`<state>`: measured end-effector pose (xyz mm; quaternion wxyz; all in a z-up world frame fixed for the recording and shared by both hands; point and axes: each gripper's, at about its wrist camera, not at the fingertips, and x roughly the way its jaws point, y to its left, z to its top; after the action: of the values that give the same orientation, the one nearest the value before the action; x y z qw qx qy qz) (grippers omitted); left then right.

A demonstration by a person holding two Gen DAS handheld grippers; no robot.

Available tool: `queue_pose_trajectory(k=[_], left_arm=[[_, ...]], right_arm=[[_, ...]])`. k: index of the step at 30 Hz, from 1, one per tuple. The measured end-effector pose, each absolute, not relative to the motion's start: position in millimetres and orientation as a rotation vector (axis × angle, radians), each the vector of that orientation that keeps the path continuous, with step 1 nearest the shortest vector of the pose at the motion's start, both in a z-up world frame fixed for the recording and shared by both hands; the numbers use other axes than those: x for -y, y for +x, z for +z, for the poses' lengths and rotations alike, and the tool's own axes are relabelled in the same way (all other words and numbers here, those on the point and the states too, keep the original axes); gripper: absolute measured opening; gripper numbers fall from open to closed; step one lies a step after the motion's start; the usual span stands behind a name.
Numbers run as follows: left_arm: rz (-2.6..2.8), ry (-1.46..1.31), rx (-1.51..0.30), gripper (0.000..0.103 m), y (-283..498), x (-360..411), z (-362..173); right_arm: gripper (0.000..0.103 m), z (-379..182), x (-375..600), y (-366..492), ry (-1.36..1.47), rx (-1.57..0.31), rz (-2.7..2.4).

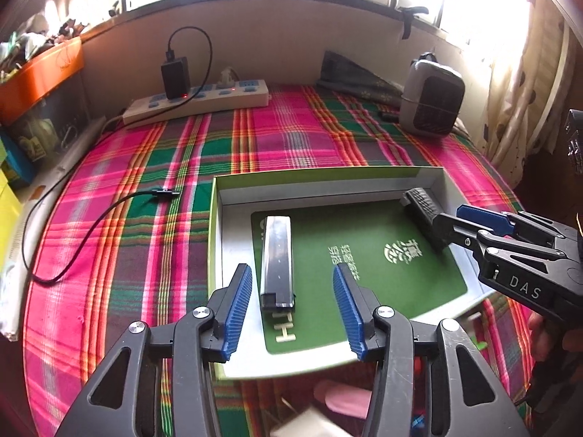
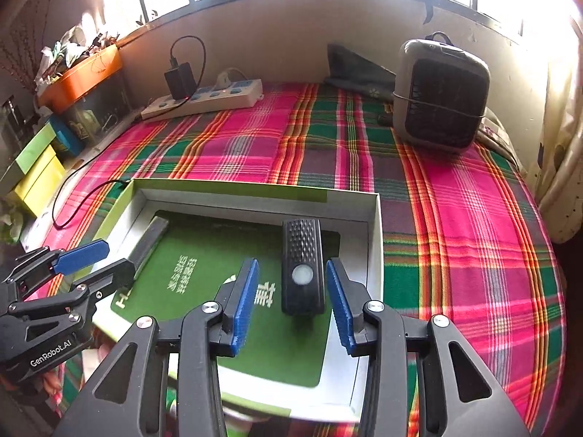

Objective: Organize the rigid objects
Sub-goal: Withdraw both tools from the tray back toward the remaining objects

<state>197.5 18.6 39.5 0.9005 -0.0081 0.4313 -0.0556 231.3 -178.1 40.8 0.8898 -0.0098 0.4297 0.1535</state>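
Both items down in the box (image 1: 430,178)!
Left hand-held gripper (image 1: 293,309) released over the silver bar (image 1: 277,262), right hand-held gripper (image 2: 293,307) released around the black light (image 2: 302,273); a pad could snag either.

Landmark: shallow box (image 1: 218,196) on plaid cloth (image 1: 153,167). Inside, silver bar (image 1: 277,262) left, black ridged device (image 2: 302,273) right, open green floor between. Behind box: wide bare cloth, then power strip (image 1: 204,100) and heater (image 2: 441,98). Left: loose cable (image 1: 91,225).
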Motion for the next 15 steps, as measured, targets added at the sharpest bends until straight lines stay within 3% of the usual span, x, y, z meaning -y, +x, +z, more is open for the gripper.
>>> queue_pose_trajectory(k=[15], left_arm=[[-0.079, -0.037, -0.852, 0.047, 138.2, -24.8, 49.6]], right_arm=[[0.04, 45.9, 184.7, 176.7, 0.0, -0.857, 0.332]])
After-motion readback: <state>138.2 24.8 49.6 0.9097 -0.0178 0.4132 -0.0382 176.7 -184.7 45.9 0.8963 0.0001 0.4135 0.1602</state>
